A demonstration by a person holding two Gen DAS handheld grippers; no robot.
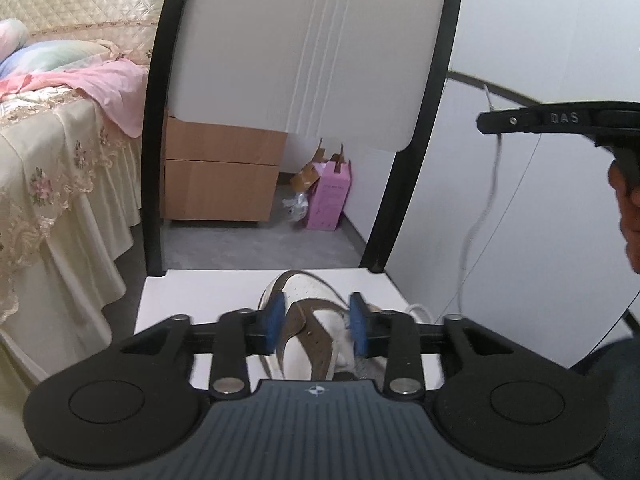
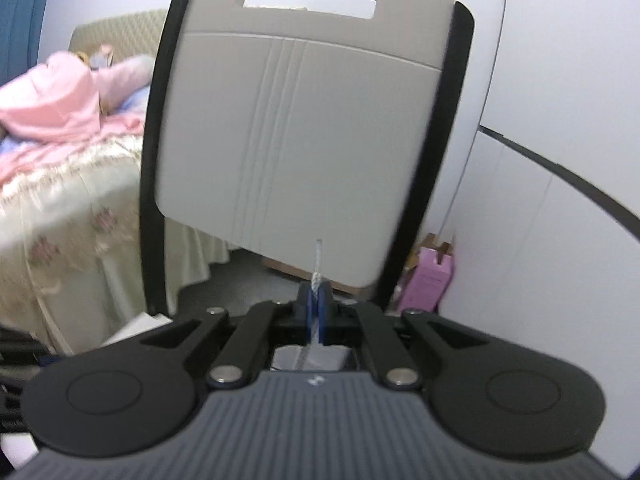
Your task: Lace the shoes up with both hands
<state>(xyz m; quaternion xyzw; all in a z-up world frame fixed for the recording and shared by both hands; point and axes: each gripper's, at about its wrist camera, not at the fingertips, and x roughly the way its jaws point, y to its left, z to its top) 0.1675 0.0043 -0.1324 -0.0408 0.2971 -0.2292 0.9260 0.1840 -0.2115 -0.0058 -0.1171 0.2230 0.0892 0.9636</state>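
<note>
A white and brown sneaker point(image 1: 306, 294) lies on the white chair seat point(image 1: 180, 300), toe pointing away from me. My left gripper point(image 1: 317, 322) stands open just above it, a blue pad on either side of the shoe's upper and neither one pressing on it. My right gripper point(image 2: 316, 306) is shut on a white shoelace point(image 2: 318, 256), whose tip sticks up past the pads. In the left wrist view the right gripper point(image 1: 484, 122) hangs high at the right, and the shoelace point(image 1: 494, 184) runs from it down toward the shoe.
The chair's white backrest point(image 1: 300, 60) with black side posts rises just behind the seat. A bed point(image 1: 60, 160) with pink clothes lies to the left. A wooden drawer unit point(image 1: 220, 172) and a pink box point(image 1: 330, 196) stand on the floor beyond. A person's hand point(image 1: 628, 216) holds the right gripper.
</note>
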